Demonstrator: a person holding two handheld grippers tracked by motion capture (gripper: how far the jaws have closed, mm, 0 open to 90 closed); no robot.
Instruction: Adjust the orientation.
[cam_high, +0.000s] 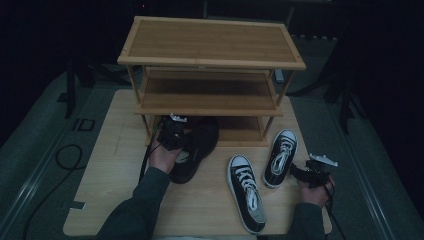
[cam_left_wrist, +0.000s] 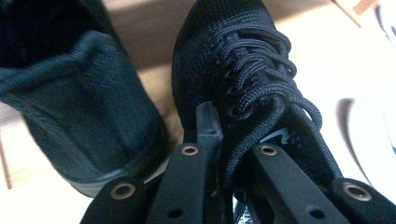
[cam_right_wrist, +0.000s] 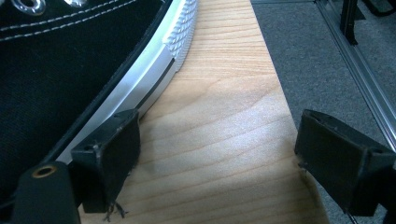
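A black mesh lace-up shoe (cam_high: 197, 150) (cam_left_wrist: 233, 56) lies in front of the wooden shoe rack (cam_high: 210, 60), toe toward the rack. My left gripper (cam_high: 172, 136) (cam_left_wrist: 233, 140) is shut on this shoe's collar edge beside the laces. A second black shoe (cam_left_wrist: 79, 116) stands close to its left, heel facing me. Two black canvas sneakers with white soles lie on the table: one (cam_high: 246, 192) in the middle, one (cam_high: 281, 157) (cam_right_wrist: 70, 70) to the right. My right gripper (cam_high: 301, 172) (cam_right_wrist: 219, 140) stands open just right of that sneaker's heel, its left pad (cam_right_wrist: 109, 149) against the white sole.
The three-tier rack stands at the back of the light wooden table (cam_high: 115, 165). The table's right edge (cam_right_wrist: 280, 93) runs close to my right gripper, with grey carpet (cam_right_wrist: 317, 56) beyond. A cable (cam_high: 65, 155) lies on the floor at left.
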